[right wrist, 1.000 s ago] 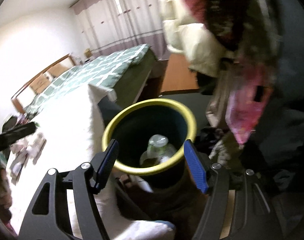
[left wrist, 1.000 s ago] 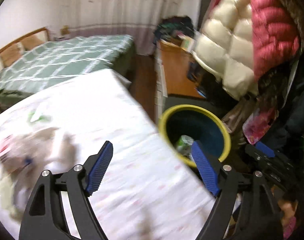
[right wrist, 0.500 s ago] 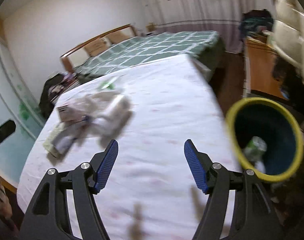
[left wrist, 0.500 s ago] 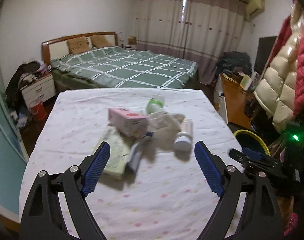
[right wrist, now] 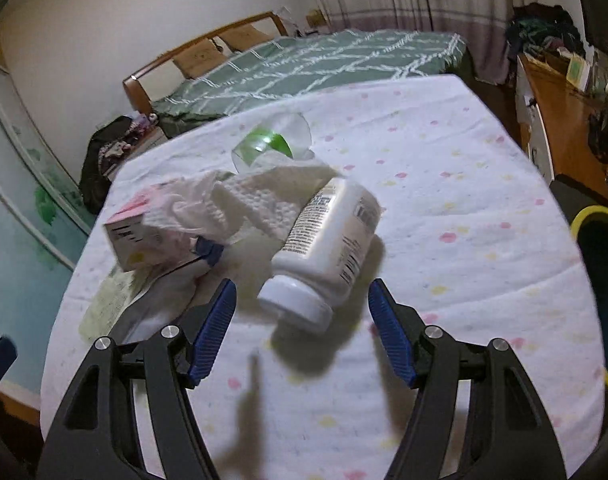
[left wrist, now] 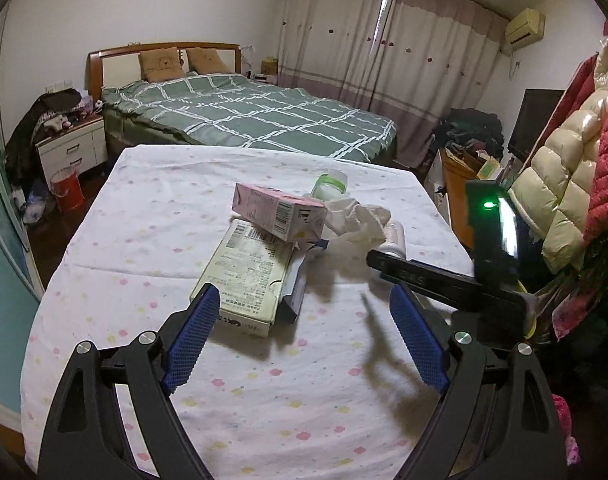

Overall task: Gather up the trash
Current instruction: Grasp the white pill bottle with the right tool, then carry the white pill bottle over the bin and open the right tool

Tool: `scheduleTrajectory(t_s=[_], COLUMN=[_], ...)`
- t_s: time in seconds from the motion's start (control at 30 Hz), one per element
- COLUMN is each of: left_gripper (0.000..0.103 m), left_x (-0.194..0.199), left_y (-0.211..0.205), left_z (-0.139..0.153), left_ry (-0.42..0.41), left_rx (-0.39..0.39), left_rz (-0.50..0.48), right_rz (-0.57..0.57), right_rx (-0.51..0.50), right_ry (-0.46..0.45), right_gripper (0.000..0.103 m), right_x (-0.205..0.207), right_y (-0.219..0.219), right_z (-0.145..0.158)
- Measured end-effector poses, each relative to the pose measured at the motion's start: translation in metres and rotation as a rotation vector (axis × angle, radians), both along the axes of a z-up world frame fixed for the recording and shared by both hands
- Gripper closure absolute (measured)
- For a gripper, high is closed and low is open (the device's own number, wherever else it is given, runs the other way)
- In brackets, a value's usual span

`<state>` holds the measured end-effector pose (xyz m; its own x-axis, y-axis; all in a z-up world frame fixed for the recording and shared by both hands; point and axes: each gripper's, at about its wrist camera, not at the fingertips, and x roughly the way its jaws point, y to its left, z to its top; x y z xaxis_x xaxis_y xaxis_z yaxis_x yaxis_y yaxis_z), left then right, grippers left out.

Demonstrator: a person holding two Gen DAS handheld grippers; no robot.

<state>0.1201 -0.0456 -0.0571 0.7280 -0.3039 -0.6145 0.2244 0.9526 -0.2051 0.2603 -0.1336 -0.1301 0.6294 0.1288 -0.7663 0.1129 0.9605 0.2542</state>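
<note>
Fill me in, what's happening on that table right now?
A person with a gripper in each hand is clearing trash off the table. Both grippers are open and empty. The right gripper points at a white bottle lying on its side beside a crumpled paper towel. The left gripper faces a flat carton with a pink box on top. The bin sits off the table's right edge.

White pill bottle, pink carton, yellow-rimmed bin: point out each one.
white pill bottle (right wrist: 328, 236): right wrist view, on the labelled side of its body.
pink carton (left wrist: 277, 211): left wrist view, on its long side face.
yellow-rimmed bin (right wrist: 588, 213): right wrist view, on the near part of its rim.
</note>
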Motion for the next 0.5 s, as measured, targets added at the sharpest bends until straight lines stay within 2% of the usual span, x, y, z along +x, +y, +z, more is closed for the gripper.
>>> scheduleTrajectory(t_s=[0.2,0.27,0.5], left_gripper=[0.017,0.017,0.017], left_x=[0.002,0.002,0.003], left_y=[0.007,0.007,0.006], left_z=[-0.006,-0.008,-0.011], left_ry=[0.012,0.019,0.022], left_rx=[-0.023,-0.026,-0.027], left_rz=[0.002,-0.002,-0.004], right_rz=[-0.031,-0.029,-0.021], right_rx=[-0.021,-0.020,-0.034], right_ry=[0.008,0.023,-0.023], right_gripper=[0.038,0.052,0.054], right_x=[0.007,0.007,-0.016], right_y=[-0.004,-0.004,-0.010], right_z=[-0.004,-0.006,0.007])
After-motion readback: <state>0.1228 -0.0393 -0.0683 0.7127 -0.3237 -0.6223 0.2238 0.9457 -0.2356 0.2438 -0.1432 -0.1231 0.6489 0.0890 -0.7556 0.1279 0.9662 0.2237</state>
